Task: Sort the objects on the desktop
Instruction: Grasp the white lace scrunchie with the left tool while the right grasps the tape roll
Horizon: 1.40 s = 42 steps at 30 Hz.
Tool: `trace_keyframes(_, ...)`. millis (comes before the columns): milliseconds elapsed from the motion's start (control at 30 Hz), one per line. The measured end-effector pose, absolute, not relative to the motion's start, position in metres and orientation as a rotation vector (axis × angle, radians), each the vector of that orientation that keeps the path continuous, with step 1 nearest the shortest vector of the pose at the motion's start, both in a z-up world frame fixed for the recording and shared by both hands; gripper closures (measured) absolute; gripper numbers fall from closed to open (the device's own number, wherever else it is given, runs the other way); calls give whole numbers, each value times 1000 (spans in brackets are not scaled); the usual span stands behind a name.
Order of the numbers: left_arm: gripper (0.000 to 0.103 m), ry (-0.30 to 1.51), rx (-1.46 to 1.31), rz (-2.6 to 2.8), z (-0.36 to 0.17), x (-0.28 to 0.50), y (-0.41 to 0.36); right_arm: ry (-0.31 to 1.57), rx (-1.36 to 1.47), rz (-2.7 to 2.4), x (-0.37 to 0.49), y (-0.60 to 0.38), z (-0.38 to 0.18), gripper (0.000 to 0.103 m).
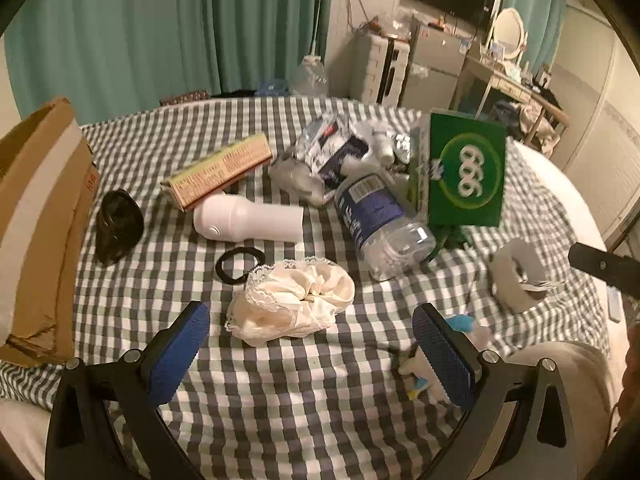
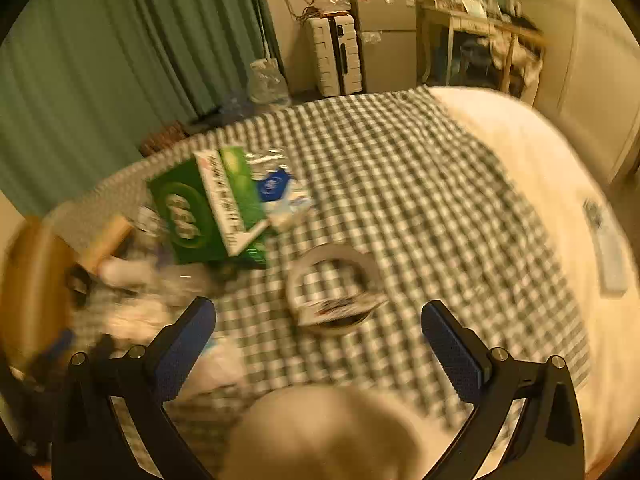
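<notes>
Both claws gaping, empty: I'd drop left claw (image 1: 312,344) straight onto scrunchie (image 1: 296,304) at 12 o'clock, right claw (image 2: 320,344) toward tape roll (image 2: 332,288), pinch slow.

A cream lace scrunchie (image 1: 294,300) lies crumpled on the checked cloth. Just behind it lie a black hair tie (image 1: 239,265), flat, and a white bottle (image 1: 250,219) on its side. Right of the scrunchie a clear water bottle (image 1: 380,228) lies toppled, beside an upright green box (image 1: 466,170). Farther right sits a tape roll (image 1: 518,276).
</notes>
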<state>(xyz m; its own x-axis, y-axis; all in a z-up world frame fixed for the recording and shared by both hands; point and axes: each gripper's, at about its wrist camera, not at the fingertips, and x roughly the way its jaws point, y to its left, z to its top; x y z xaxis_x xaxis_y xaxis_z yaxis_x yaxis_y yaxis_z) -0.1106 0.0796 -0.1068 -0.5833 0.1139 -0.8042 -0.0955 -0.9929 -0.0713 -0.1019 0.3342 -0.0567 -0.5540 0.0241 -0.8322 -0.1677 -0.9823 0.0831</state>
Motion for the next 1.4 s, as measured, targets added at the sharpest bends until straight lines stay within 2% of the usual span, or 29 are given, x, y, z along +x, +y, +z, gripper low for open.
trace_keyframes(433, 0, -65, -1525, 2631, -149, -147, 91, 366, -1689, 2540, -156, 357, -111, 1)
trace_keyframes(567, 0, -35, -1552, 2658, -159, -155, 92, 394, -1766, 2509, -162, 357, -125, 5)
trace_keyframes(767, 4, -49, -1589, 2656, -170, -161, 88, 399, -1868, 2469, -172, 355, -142, 5)
trace_keyframes(900, 12, -38, -1602, 2644, -174, -160, 84, 344, -1943, 2424, -179, 348, -154, 5)
trace_keyframes(933, 14, -41, -1606, 2635, -174, -160, 83, 330, -1960, 2410, -181, 346, -157, 7)
trace_keyframes(967, 16, -44, -1606, 2629, -173, -160, 81, 320, -1973, 2400, -182, 345, -160, 14)
trace_keyframes(1033, 25, -54, -1613, 2623, -171, -161, 80, 288, -1990, 2369, -184, 343, -164, 21)
trace_keyframes(1067, 29, -58, -1617, 2619, -170, -159, 78, 273, -1988, 2368, -184, 341, -164, 21)
trace_keyframes(1133, 44, -55, -1632, 2606, -169, -162, 73, 253, -1978, 2383, -184, 337, -163, 22)
trace_keyframes(1233, 59, -61, -1634, 2562, -164, -160, 70, 236, -1956, 2409, -183, 333, -160, 22)
trace_keyframes(1300, 67, -76, -1619, 2549, -158, -156, 65, 222, -1934, 2421, -183, 331, -157, 22)
trace_keyframes(1400, 71, -87, -1590, 2551, -148, -154, 57, 190, -1880, 2439, -179, 324, -147, 22)
